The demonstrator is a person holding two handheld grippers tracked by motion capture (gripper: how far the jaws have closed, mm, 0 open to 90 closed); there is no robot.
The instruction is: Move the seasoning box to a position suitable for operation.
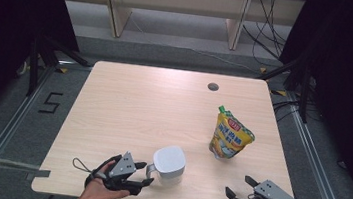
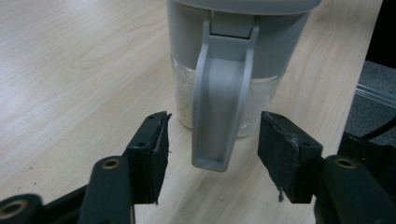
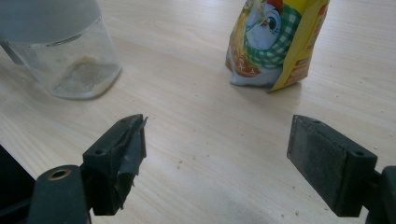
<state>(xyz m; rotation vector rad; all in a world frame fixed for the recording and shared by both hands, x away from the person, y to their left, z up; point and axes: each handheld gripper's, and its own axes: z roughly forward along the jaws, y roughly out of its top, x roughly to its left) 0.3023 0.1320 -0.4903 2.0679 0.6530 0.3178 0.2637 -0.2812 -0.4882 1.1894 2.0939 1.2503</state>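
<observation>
Left gripper view: handle [image 2: 219,102] between untouching fingers [image 2: 152,154].

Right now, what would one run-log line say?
left gripper: open, jaws astride jug handle, not touching | right gripper: open, idle | yellow pouch: upright on table

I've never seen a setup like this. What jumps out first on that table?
The bright yellow pouch with a green cap, standing right of centre on the wooden table, catches the eye first. Near the front edge stands a grey-lidded jug; its handle sits between the open jaws of the left gripper, not yet pinched. The right gripper waits open at the front right corner.
</observation>
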